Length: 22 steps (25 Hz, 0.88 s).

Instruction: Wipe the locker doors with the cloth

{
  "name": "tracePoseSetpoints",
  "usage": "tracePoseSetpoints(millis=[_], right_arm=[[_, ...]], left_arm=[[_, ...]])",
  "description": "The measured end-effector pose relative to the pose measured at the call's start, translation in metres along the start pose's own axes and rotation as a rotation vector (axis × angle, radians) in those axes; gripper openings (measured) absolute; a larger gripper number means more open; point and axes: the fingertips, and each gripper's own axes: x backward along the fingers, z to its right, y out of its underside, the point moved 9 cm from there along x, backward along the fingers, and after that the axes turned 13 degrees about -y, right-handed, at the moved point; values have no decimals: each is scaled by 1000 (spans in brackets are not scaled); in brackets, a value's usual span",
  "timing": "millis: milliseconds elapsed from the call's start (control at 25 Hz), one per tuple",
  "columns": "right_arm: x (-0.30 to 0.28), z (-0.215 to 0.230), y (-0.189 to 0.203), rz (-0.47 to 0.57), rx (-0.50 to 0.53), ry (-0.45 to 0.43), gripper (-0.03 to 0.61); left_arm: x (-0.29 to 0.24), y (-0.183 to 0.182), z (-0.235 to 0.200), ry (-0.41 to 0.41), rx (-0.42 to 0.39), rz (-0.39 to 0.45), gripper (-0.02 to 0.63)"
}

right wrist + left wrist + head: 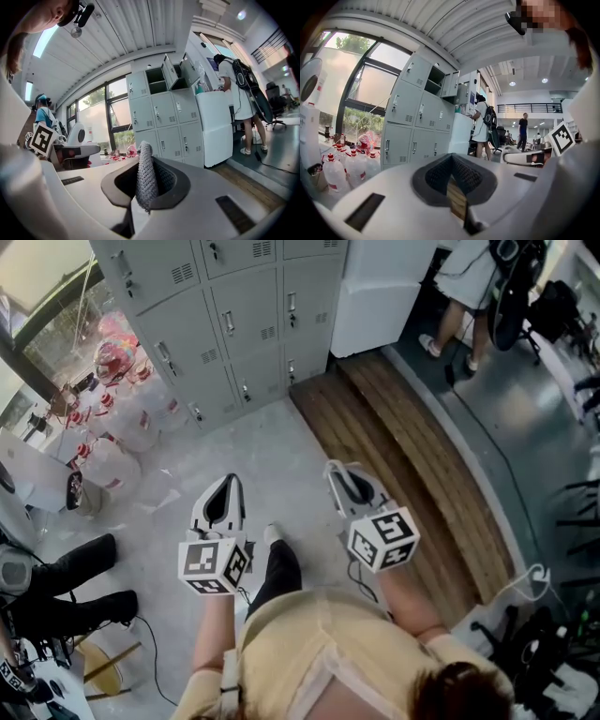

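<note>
**Short of the lockers: cloth in hand, no door touched yet**

At 11 o'clock in the head view stands the bank of grey locker doors [225, 324], well apart from both grippers, which are held out over the concrete floor [281, 456].

- Right gripper [140, 154]: fingers clamped on a grey knitted cloth [146, 183], and a fold stands up above the pads.
- Left gripper [451, 159]: fingers drawn together at the tips with no cloth between them. A thin tan strip shows in the slit; I cannot identify it.
- Two top locker doors [176, 70] hang open in the right gripper view. The others look closed.

Step, as judged: the approach. No wiping contact has been made.

Next move calls for closing the gap toward 11 o'clock and laying the free fold flat on a door face. Strokes should steer round the handles and vent slots. The cloth projects only a little, so the fingers may meet the metal first.

Writing: none readable. Each gripper's cube [214, 565] carries black-and-white square markers. The water bottles [122, 437] at 9 to 10 o'clock have red caps and labels too small to read.
</note>
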Motion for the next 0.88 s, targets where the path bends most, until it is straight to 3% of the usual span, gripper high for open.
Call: tracePoseSetpoints(millis=[440, 880], right_arm=[[-133, 52, -54, -23, 55, 17, 20], [-270, 88, -85, -19, 43, -19, 20]], left_arm=[[-121, -33, -75, -12, -4, 5, 2], [-186, -55, -152, -66, -40, -27, 2]])
